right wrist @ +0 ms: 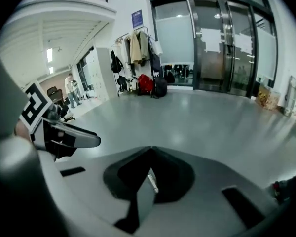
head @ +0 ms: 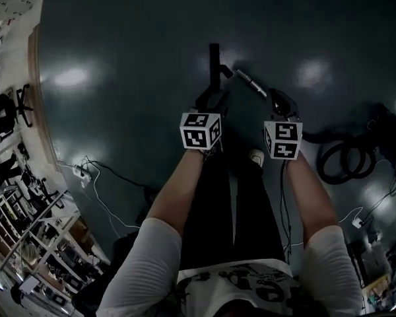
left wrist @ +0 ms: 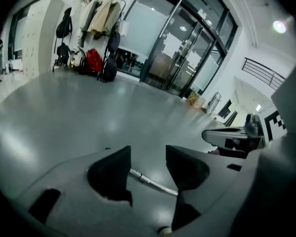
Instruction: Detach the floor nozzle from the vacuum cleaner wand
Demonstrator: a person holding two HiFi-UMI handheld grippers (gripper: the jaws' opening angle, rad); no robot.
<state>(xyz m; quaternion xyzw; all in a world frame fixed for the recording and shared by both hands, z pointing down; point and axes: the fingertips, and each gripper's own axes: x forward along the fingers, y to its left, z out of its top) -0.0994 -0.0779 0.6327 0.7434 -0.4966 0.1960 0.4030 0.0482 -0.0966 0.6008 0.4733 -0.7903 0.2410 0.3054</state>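
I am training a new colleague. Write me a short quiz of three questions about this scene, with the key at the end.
1. True or false: the left gripper holds the metal wand.
2. Which gripper has its jaws shut together? A. the left gripper B. the right gripper
3. Fill the gap: the coiled black hose lies on the floor at the person's ____ side.
Key: 1. False: its jaws stand apart and empty; the wand lies on the floor. 2. B. 3. Right.
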